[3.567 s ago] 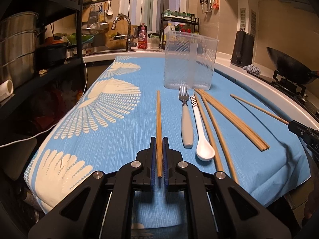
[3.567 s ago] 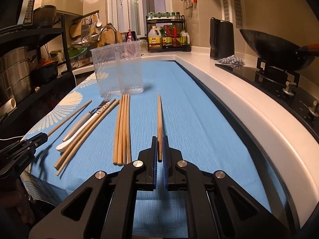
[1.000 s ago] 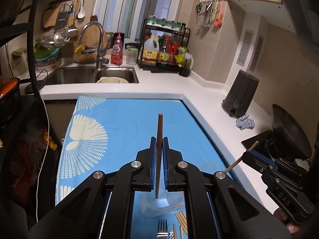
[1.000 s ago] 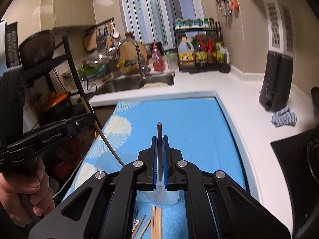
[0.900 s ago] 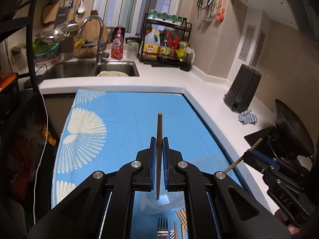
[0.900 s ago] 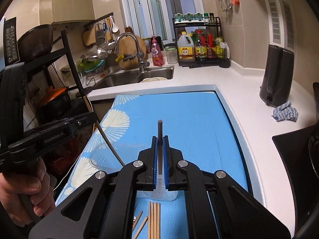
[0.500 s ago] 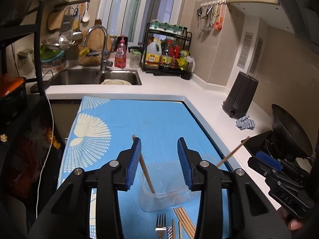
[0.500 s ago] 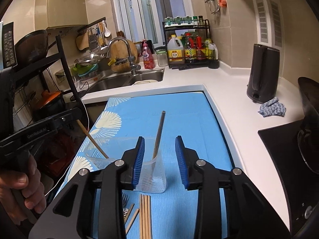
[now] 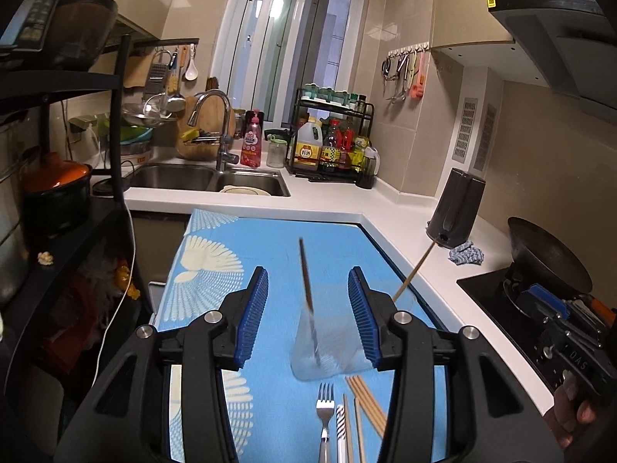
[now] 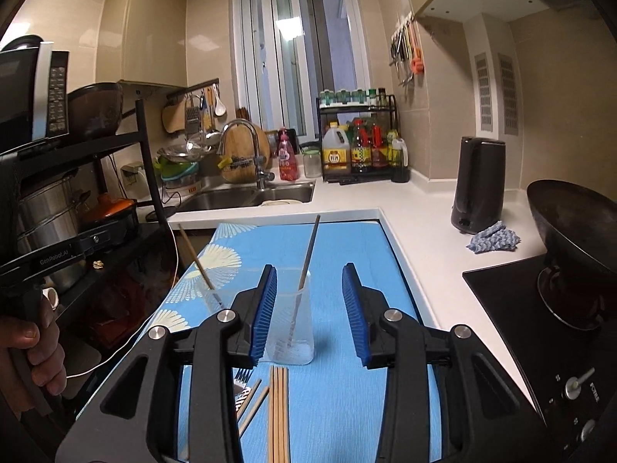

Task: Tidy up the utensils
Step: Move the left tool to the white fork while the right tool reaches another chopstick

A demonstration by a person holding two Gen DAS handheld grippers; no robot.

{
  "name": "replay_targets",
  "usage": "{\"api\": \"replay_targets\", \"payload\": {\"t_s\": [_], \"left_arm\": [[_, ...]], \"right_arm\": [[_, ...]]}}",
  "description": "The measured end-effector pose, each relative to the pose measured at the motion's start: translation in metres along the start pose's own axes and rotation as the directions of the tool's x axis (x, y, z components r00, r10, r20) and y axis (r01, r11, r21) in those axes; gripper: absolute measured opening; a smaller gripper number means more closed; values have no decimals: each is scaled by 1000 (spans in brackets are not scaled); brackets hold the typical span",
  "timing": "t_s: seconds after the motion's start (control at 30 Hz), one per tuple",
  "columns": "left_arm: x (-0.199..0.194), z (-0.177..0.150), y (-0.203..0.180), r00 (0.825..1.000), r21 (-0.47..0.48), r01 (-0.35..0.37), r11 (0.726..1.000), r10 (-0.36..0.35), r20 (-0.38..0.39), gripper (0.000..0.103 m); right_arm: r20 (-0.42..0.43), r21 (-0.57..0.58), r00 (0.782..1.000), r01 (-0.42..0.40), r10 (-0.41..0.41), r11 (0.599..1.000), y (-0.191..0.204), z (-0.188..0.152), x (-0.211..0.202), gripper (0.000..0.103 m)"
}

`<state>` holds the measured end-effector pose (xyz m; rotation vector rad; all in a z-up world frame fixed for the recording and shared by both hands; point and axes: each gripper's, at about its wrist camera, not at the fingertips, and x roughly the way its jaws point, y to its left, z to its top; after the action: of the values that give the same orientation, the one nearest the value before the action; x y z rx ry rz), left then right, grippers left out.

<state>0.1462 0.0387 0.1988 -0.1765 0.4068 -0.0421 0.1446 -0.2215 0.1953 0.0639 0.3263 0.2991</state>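
Chopsticks of thin round wood are now standing in the clear plastic container [image 10: 287, 328], and this explains the pose of both tools. The left gripper [image 9: 307, 310] and the right gripper [image 10: 309, 308] are released, with nothing between the blue ribbed pads; their jaws have just been opening. One wooden chopstick [image 9: 307, 297] leans inside the container under the left gripper, and a second wooden chopstick [image 10: 306, 266] leans against the rim under the right gripper. It is judged that each stick was let go above the container so that it slides down and rests slanted on the wall.

The container is placed on the blue patterned cloth [image 10: 347, 239], near the middle of the worktop and nearer to the front edge than to the sink edge. Its walls are smooth and transparent, so the lower ends of the sticks are seen through them.

Toward the front edge, more utensils are lying flat on the cloth: a steel fork with pale handle [image 9: 325, 405], a white striped spoon handle [image 9: 339, 428], and a bundle of straight wooden chopsticks [image 10: 278, 413]. These are not yet sorted. The cloth looks soft and finely woven, with white fan shapes.
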Motion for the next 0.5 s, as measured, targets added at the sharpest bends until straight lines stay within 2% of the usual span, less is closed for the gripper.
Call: {"api": "replay_targets", "payload": {"t_s": [0.07,0.1,0.13,0.17,0.23,0.3,0.4,0.5], "left_arm": [[-11,-17,5,1000,6,-2,1000,2,-1,40],[-16,-26,7,1000,9,-4,1000,4,-4,33],[-21,-36,10,1000,12,-4,1000,4,-9,30],[-25,-47,13,1000,14,-4,1000,5,-12,26],[-30,-72,20,1000,16,-5,1000,6,-24,18],[-31,-95,24,999,13,-4,1000,5,-43,15],[-23,-133,31,995,-29,3,1000,-6,-96,13],[-15,-169,27,990,-25,-1,1000,-2,-141,13]], "right_arm": [[14,-7,1000,-7,7,1000,4,-12,-12,36],[17,-14,1000,-10,10,1000,7,-20,-18,33],[16,-17,1000,-17,17,1000,9,-29,-22,30],[8,-18,1000,-29,29,999,10,-39,-26,20],[-13,-18,999,-45,45,999,12,-58,-31,13],[-44,-11,998,-47,46,999,12,-80,-32,11],[-93,19,995,-41,43,999,7,-114,-30,11],[-161,62,986,-32,42,998,-3,-156,-20,12]]}}
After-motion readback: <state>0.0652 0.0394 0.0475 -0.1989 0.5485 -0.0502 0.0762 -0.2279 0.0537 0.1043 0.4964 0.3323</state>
